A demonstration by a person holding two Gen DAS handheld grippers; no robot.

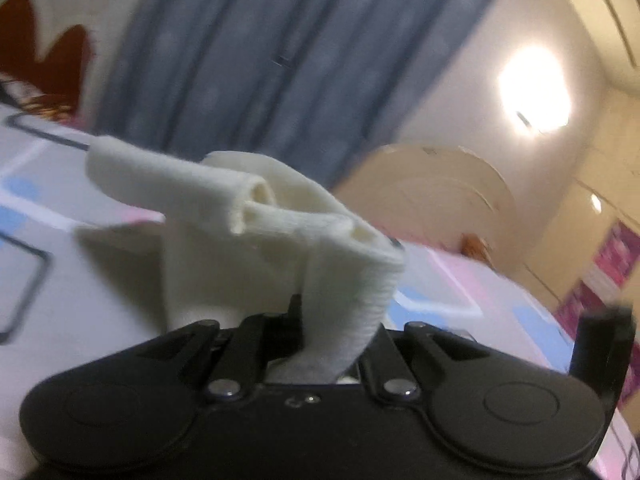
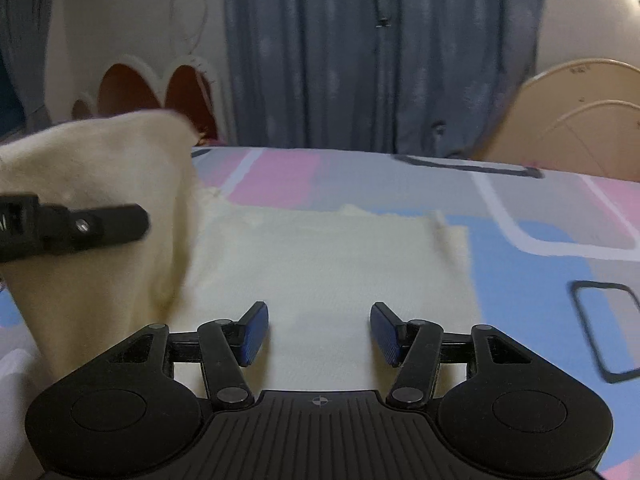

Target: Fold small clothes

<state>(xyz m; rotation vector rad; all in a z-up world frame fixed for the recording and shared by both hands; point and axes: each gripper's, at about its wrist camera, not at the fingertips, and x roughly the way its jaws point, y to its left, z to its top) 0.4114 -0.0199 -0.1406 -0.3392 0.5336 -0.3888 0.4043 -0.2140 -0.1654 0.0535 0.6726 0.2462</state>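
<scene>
A cream knit garment (image 2: 328, 264) lies flat on the patterned bed sheet (image 2: 532, 248), with its left part lifted. My left gripper (image 1: 320, 332) is shut on a bunched fold of this cream garment (image 1: 260, 216) and holds it up off the bed. In the right wrist view the left gripper (image 2: 92, 226) shows at the far left, in front of the raised cloth (image 2: 100, 168). My right gripper (image 2: 319, 332) is open and empty, its blue pads (image 2: 254, 332) hovering just above the near edge of the flat part.
The bed sheet has pink, blue and grey blocks. Blue curtains (image 2: 380, 60) hang behind the bed. A brown scalloped headboard (image 2: 160, 88) stands at the back left and a beige rounded one (image 2: 576, 120) at the back right. A bright lamp (image 1: 532, 88) glares on the wall.
</scene>
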